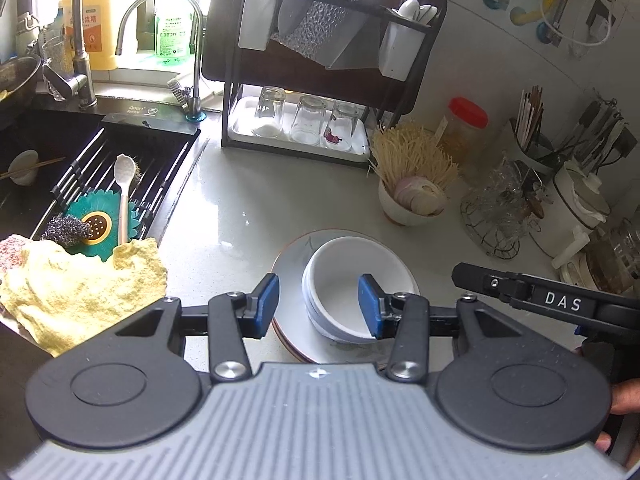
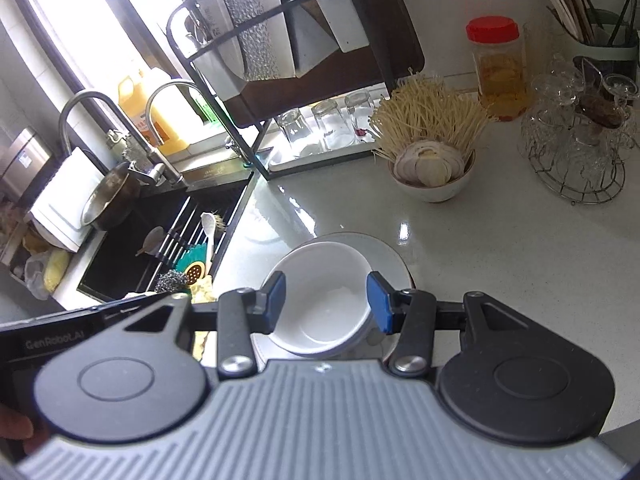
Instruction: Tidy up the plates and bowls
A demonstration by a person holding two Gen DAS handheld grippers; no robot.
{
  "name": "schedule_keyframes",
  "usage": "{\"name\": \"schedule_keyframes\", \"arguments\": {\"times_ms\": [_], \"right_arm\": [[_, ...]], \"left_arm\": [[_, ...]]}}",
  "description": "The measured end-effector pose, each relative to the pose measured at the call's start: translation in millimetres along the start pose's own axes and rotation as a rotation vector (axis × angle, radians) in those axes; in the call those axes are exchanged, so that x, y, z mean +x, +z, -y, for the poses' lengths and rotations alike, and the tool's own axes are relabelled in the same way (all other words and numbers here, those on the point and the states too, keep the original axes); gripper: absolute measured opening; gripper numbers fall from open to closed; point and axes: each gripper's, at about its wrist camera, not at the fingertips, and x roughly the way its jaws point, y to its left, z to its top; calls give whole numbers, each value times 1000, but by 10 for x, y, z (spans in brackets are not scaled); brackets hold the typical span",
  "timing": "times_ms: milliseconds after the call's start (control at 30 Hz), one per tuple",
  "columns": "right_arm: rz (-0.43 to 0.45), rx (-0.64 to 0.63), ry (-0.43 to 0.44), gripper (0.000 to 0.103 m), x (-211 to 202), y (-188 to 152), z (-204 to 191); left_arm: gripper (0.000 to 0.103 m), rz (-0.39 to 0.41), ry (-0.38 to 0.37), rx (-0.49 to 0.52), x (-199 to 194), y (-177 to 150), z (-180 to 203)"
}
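Your counter (image 1: 248, 184) carries a dish rack (image 1: 320, 80) at the back, with the sink (image 1: 48, 168) to its left. Near you, a stack of plates (image 1: 292, 264) sits on the counter, with nested white bowls (image 1: 344, 280) on top. Your left gripper (image 1: 319, 306) and right gripper (image 2: 326, 302) both hover over the bowls, jaws spread wide, holding nothing.

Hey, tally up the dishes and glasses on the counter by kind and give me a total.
White bowls stacked on the plates: 2
Stacked plates: 2
Bowl of sliced onion: 1
Upturned drinking glasses on the rack tray: 3
Total: 8
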Motion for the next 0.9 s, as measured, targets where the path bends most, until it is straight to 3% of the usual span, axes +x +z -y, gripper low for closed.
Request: {"name": "schedule_keyframes", "arguments": {"times_ms": [600, 900], "right_arm": [[118, 46, -93, 49, -542, -254, -334], [157, 74, -146, 49, -730, -432, -426]], "left_arm": [[50, -8, -97, 79, -281, -10, -229], [50, 42, -112, 140, -452, -34, -258]]}}
